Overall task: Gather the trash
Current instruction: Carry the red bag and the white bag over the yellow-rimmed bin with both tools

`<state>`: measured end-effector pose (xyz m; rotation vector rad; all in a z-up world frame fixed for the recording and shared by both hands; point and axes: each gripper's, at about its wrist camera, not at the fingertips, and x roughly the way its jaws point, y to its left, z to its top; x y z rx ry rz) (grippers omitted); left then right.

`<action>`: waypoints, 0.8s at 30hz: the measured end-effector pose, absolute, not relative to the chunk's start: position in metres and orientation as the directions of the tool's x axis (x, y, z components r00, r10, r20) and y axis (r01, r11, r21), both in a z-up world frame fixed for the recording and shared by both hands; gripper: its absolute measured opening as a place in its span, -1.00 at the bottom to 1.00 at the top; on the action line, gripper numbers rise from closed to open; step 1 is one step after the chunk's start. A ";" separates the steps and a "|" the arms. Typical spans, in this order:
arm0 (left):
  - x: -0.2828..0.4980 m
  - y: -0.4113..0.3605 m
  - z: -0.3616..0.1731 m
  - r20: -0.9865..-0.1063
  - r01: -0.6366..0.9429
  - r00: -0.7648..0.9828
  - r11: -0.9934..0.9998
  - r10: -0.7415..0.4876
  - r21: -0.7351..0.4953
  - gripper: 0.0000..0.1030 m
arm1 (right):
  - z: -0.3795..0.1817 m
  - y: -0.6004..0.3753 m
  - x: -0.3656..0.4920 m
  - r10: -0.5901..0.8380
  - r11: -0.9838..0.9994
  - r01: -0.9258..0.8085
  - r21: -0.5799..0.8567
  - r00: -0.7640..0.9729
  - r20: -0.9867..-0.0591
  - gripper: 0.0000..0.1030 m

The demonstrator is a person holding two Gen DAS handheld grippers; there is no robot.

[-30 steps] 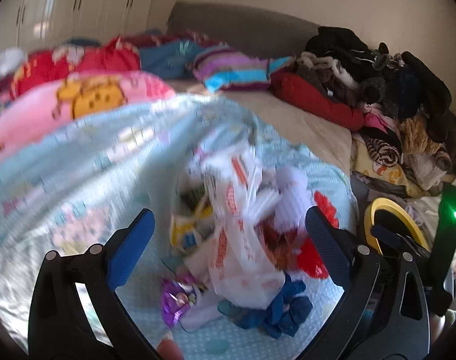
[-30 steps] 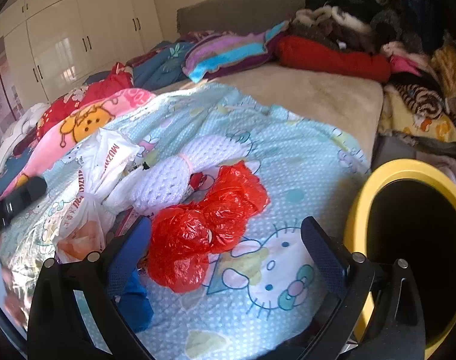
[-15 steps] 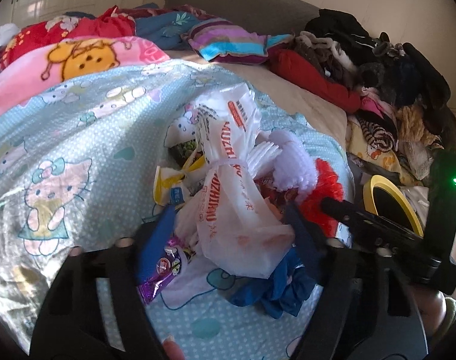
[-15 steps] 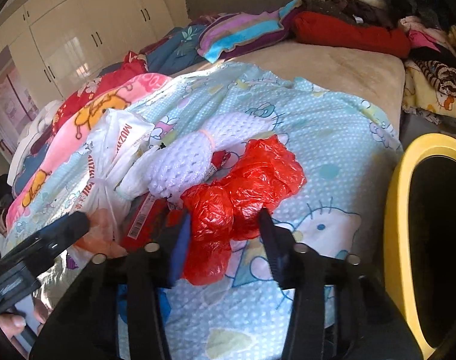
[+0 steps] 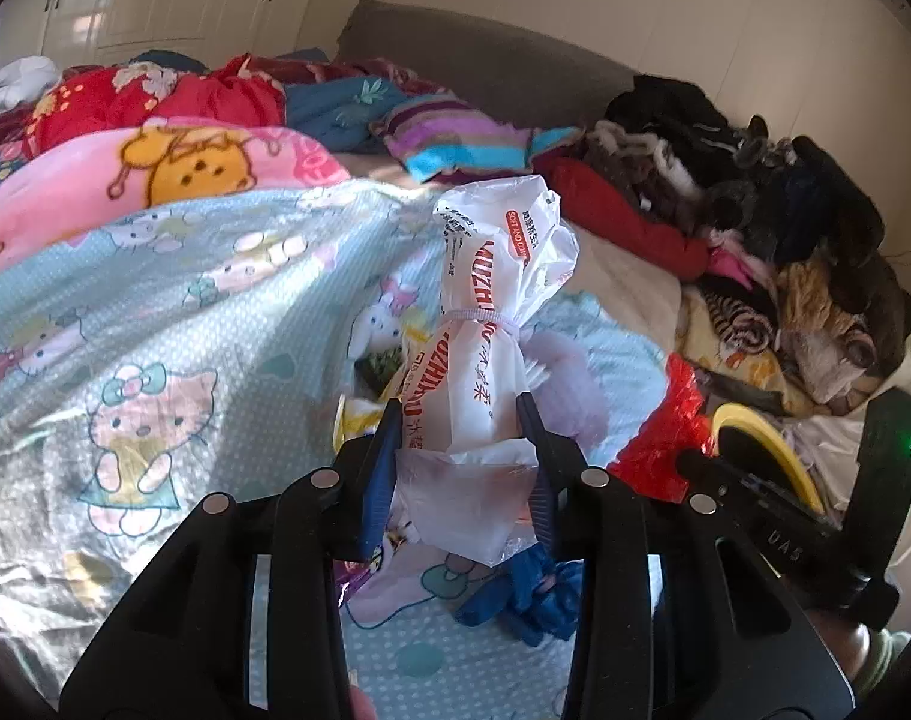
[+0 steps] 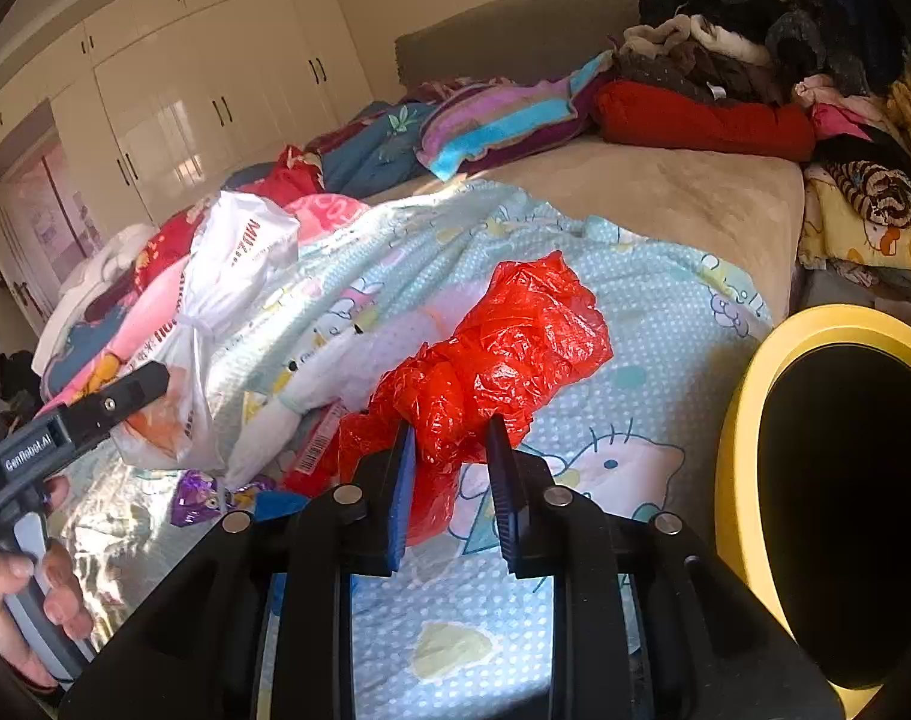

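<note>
A white plastic bag (image 5: 485, 360) with red lettering, tied at its middle, stands up between the blue pads of my left gripper (image 5: 460, 414). The jaws are closing and the pads press on its lower half. In the right wrist view a crumpled red plastic bag (image 6: 503, 354) sticks up out of my right gripper (image 6: 449, 438). Those jaws are closing too, with the pads pinching the bag's lower end. More trash lies on the blue cartoon-print sheet (image 6: 653, 300): a purple wrapper (image 6: 206, 495), a blue crumpled piece (image 5: 533, 594) and a white foam net (image 6: 335, 384).
A yellow-rimmed bin (image 6: 749, 420) with a dark inside stands close at the right beside the bed. Piled clothes (image 5: 785, 228) fill the bed's far right side and folded blankets (image 5: 173, 174) the left. A hand (image 6: 17, 600) holds the left tool's handle.
Both pairs of jaws went from wide open to closed in on the bags. The white bag and the red bag now stand up off the heap between the pads.
</note>
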<state>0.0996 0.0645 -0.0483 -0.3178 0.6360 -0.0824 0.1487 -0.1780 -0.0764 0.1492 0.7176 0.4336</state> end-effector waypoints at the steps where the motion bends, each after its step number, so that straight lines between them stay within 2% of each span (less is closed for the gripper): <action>1: 0.098 0.064 -0.044 -0.563 -0.016 0.808 0.948 -0.175 -0.317 -0.43 | -0.074 -0.179 0.148 0.437 0.899 -0.335 0.282 0.671 -0.599 -0.57; 24: 0.098 -0.006 -0.023 -0.531 0.160 0.791 0.940 -0.305 -0.303 -0.43 | -0.038 -0.248 0.116 0.339 0.938 -0.233 0.257 0.769 -0.542 -0.57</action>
